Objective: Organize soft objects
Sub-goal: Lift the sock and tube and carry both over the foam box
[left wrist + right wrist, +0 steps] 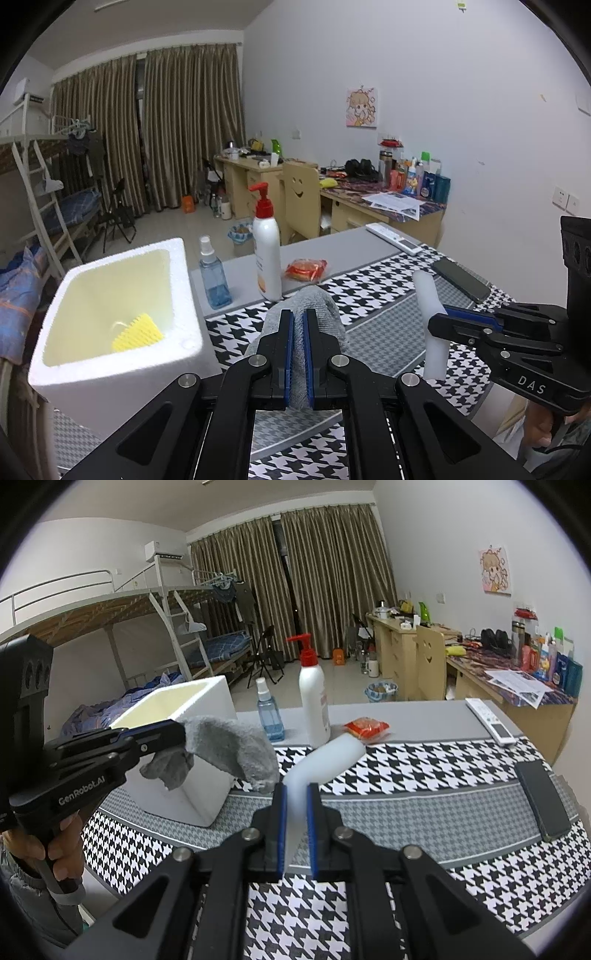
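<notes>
Two grippers are clamped on soft things. The left gripper (299,325) pinches a crumpled grey terry cloth (317,299) beside the white foam box (110,373). The right gripper (295,797) squeezes a bent white foam tube (328,757).

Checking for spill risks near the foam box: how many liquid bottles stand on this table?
2. A blue spray bottle stands right beside the foam box; a white pump bottle with a red pump stands just right of it. More bottles crowd the far desk, not this table.

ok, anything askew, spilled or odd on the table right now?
Nothing spilled or damaged. The one oddity: the white foam piece bends sharply just past the right gripper, which pinches it near one end. The left gripper is clamped on the grey cloth, which droops. Both bottles stand upright.
</notes>
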